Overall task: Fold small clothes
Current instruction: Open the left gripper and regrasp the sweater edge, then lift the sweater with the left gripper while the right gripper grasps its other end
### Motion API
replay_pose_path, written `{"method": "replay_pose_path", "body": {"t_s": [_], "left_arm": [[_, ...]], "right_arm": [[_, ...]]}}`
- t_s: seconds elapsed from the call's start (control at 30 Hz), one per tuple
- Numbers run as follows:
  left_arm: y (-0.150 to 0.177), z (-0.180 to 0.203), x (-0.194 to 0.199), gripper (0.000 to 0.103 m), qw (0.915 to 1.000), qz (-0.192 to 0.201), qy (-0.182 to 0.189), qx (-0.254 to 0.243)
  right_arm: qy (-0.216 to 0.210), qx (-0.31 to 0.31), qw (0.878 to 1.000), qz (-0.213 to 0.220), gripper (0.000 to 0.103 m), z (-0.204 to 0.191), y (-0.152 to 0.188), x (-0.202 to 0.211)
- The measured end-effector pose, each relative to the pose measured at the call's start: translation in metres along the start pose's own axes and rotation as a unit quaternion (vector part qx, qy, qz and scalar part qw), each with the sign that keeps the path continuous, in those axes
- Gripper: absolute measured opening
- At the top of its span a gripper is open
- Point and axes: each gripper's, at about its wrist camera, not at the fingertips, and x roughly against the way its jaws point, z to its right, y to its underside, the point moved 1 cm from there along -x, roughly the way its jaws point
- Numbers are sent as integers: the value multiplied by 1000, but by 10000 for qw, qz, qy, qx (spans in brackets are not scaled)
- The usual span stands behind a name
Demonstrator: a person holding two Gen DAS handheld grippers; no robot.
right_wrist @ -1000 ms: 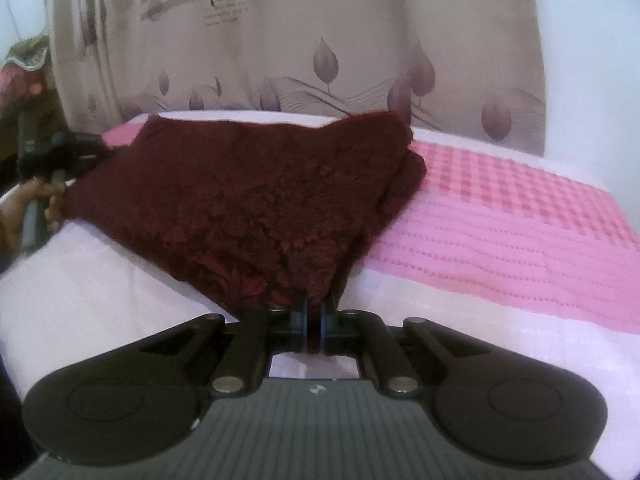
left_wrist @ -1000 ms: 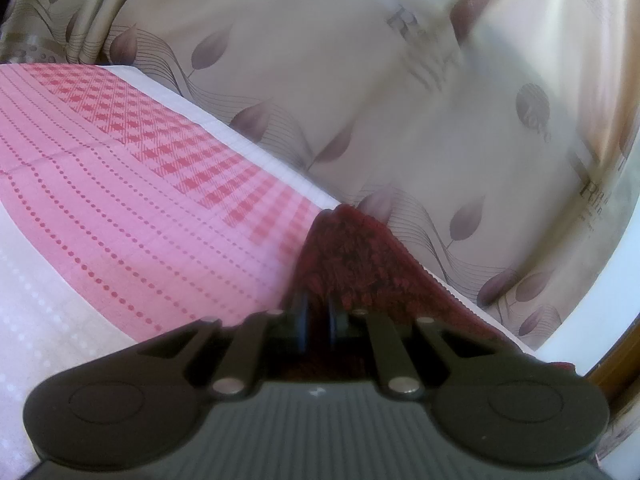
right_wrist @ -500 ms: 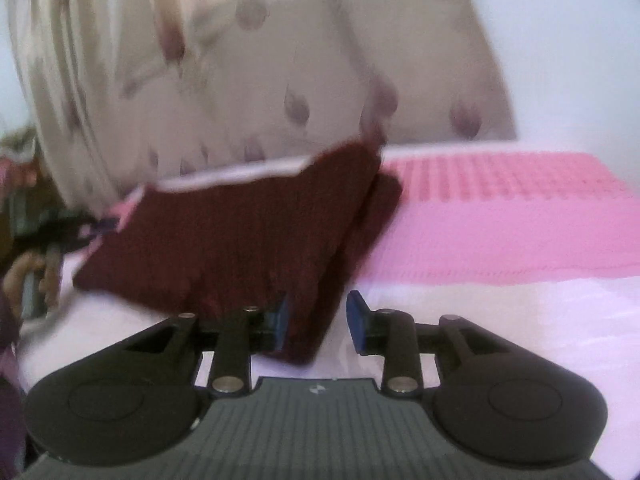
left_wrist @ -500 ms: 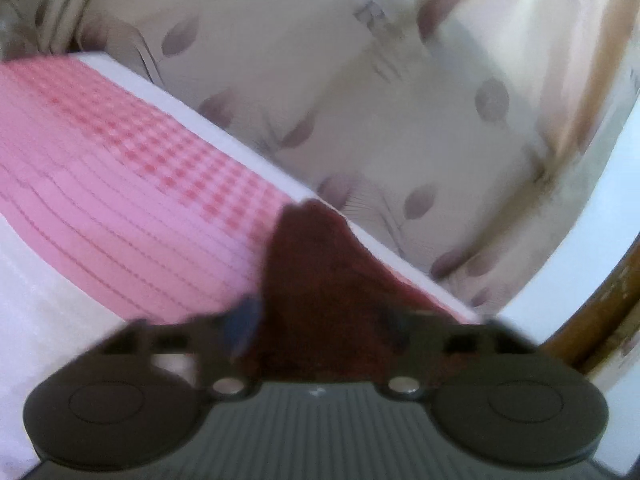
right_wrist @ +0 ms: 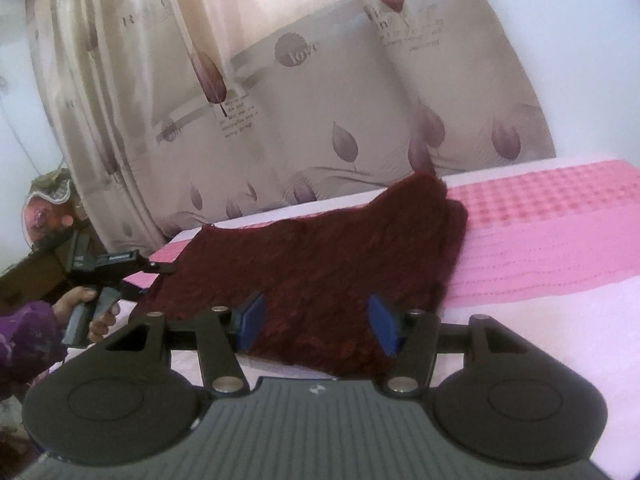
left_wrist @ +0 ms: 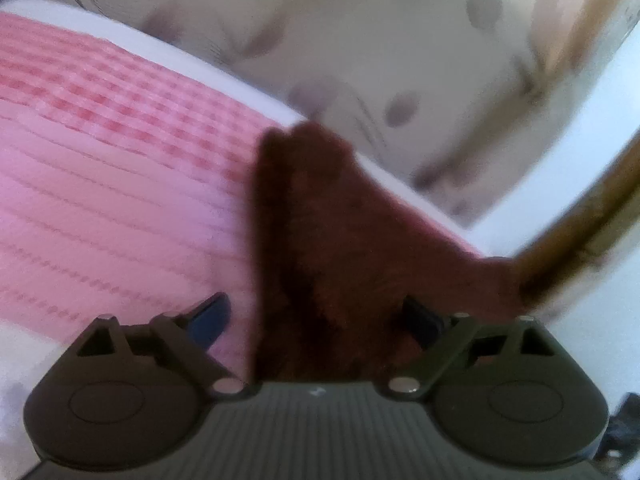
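**Desk:** Beige curtains [right_wrist: 304, 92] printed with mauve leaves hang behind a bed whose pink-and-white cover [right_wrist: 540, 248] fills the foreground. What lies on it?

**Photographer:** One small dark red garment [right_wrist: 320, 264], knitted or lacy in texture, spread flat on the cover near the curtain side. Its far corner rises to a point, and along its right edge a second layer shows beneath the top one, so it lies doubled there.

**Desk:** And the right gripper [right_wrist: 316, 322]?

**Photographer:** Its jaws have just been opening. The blue pads [right_wrist: 251, 320] stand apart on either side of the garment's near edge, with cloth showing between them but neither pad pressing on it. Nothing is held.

**Desk:** The left gripper [left_wrist: 316, 320]?

**Photographer:** Also just opened, and spread wide. From its own blurred view, the garment runs up the middle of the frame between the fingers [left_wrist: 208, 316]; the left one sits clear of the cloth over the pink cover, the right one is close against the fabric's edge, though the blur keeps me from saying whether it touches. No grip is visible. From the right wrist view, that same gripper [right_wrist: 116, 264] appears at the garment's left corner, its tip just beside the cloth, held by a hand [right_wrist: 92, 308] with a purple patterned sleeve [right_wrist: 24, 340].

**Desk:** Anything else in frame?

**Photographer:** A brown wooden frame [left_wrist: 580, 220] curving at the right of the left wrist view.
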Motion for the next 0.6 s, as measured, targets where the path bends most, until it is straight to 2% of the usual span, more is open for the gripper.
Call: {"method": "replay_pose_path", "body": {"t_s": [0.07,0.1,0.13,0.17,0.27,0.37,0.47,0.53,0.6], "left_arm": [[-10,-7,-12,91,9994,-108,319,47],[-14,-12,-17,72,9989,-80,426,190],[-16,-21,-25,44,9981,-69,467,400],[-16,-27,-31,39,9971,-45,542,529],[-13,-22,-33,32,9973,27,583,449],[-14,-3,-26,29,9985,145,331,422],[-17,43,-12,28,9990,417,-147,39],[-17,73,-5,28,9978,615,-221,86],[-14,112,-3,28,9960,763,-401,-252]], "right_arm": [[20,-49,10000,-26,60,-3,3,-2],[-2,-87,10000,-36,60,-4,3,-3],[-13,-131,9999,-44,60,-5,4,-4],[-13,-171,9998,-37,61,-7,4,-6],[-85,-281,9996,15,62,-10,4,-6],[-187,-176,9996,136,62,-20,-3,-4],[-344,-128,9989,297,70,-25,-15,-2],[-495,-199,9977,420,73,-24,-24,-2],[-624,-416,9959,509,73,-19,-32,-4]]}}
